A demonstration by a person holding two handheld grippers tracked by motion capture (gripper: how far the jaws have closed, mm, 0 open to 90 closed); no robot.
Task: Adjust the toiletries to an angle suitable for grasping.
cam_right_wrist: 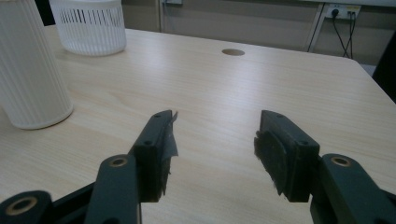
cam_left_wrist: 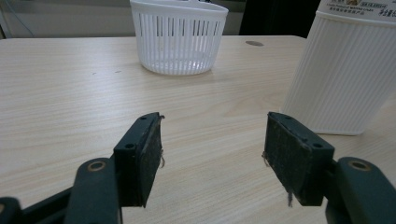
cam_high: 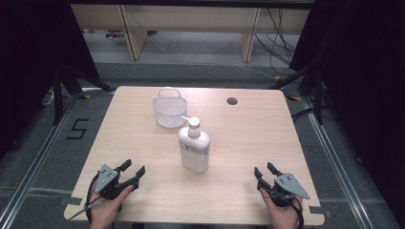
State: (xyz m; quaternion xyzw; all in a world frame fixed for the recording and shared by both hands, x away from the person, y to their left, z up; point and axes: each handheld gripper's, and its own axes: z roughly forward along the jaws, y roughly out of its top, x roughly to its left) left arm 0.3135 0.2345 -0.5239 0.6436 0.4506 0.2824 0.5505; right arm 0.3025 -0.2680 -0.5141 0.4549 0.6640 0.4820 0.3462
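A white ribbed pump bottle (cam_high: 194, 147) stands upright near the middle of the wooden table (cam_high: 239, 138). Behind it, toward the far edge, sits a white slotted basket (cam_high: 169, 109) with a handle, nothing visible inside it. My left gripper (cam_high: 133, 170) rests open at the front left, held by a hand; in its own view the bottle (cam_left_wrist: 343, 74) is at the right and the basket (cam_left_wrist: 178, 36) lies ahead. My right gripper (cam_high: 265, 171) is open at the front right, with the bottle (cam_right_wrist: 29, 70) to its left and the basket (cam_right_wrist: 88, 25) beyond. Both hold nothing.
A round cable hole (cam_high: 232, 101) is cut in the table near the far edge. Dark stands and cables line the floor on both sides, and a pale bench (cam_high: 191, 24) stands beyond the table. Bare wood lies between the grippers and the bottle.
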